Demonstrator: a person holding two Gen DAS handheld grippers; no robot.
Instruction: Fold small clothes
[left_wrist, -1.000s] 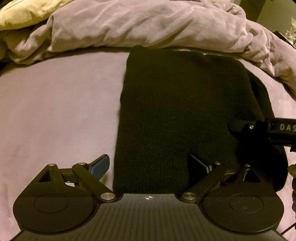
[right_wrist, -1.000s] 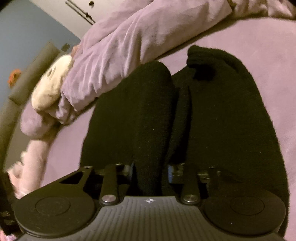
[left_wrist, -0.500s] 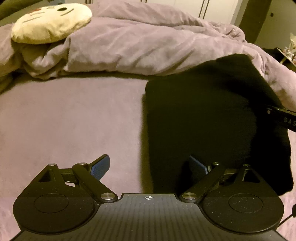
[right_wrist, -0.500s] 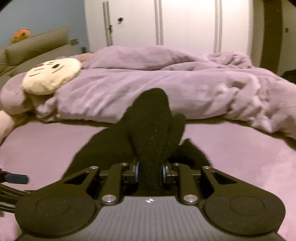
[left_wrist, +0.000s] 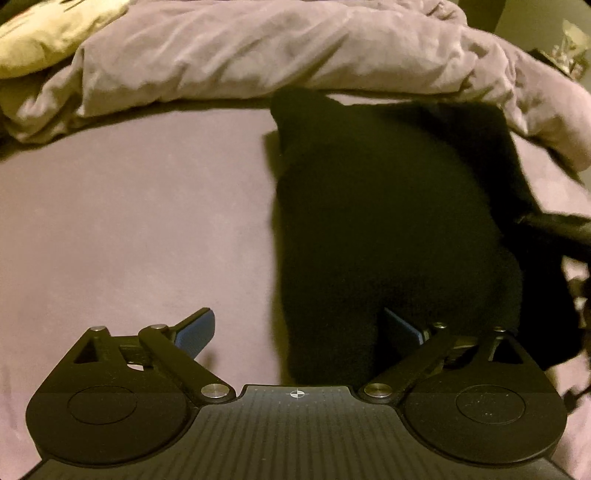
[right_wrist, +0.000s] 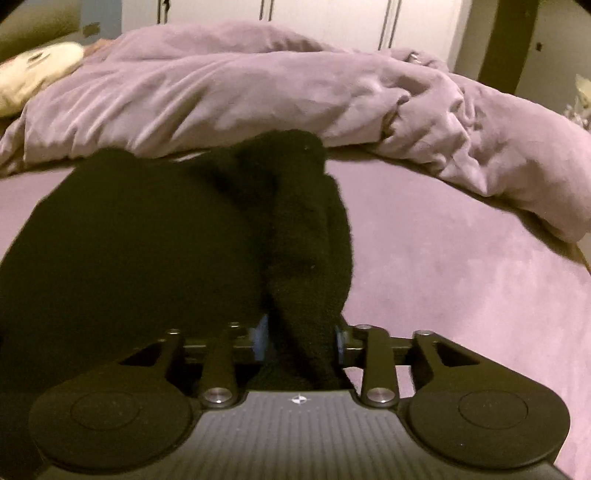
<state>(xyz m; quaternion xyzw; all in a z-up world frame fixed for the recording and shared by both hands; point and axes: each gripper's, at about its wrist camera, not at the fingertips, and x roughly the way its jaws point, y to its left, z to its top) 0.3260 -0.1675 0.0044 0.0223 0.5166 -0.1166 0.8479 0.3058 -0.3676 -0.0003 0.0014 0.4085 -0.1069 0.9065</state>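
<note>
A black knit garment (left_wrist: 388, 229) lies folded on the purple bed sheet (left_wrist: 140, 221), right of centre in the left wrist view. My left gripper (left_wrist: 299, 328) is open, its near edge over the garment's left border, nothing between the blue pads (left_wrist: 195, 332). My right gripper (right_wrist: 299, 336) is shut on a bunched fold of the black garment (right_wrist: 303, 258), which spreads out to the left in the right wrist view. The right gripper's arm (left_wrist: 554, 229) shows at the right edge of the left wrist view.
A rumpled purple duvet (right_wrist: 295, 96) is heaped along the far side of the bed. A cream plush pillow with a face (left_wrist: 48, 33) lies at the far left. White wardrobe doors (right_wrist: 325, 22) stand behind the bed.
The right gripper, still holding the garment fold, has come down from its raised position, laying the cloth back onto the bed. The left gripper stayed open and tilted downward.
</note>
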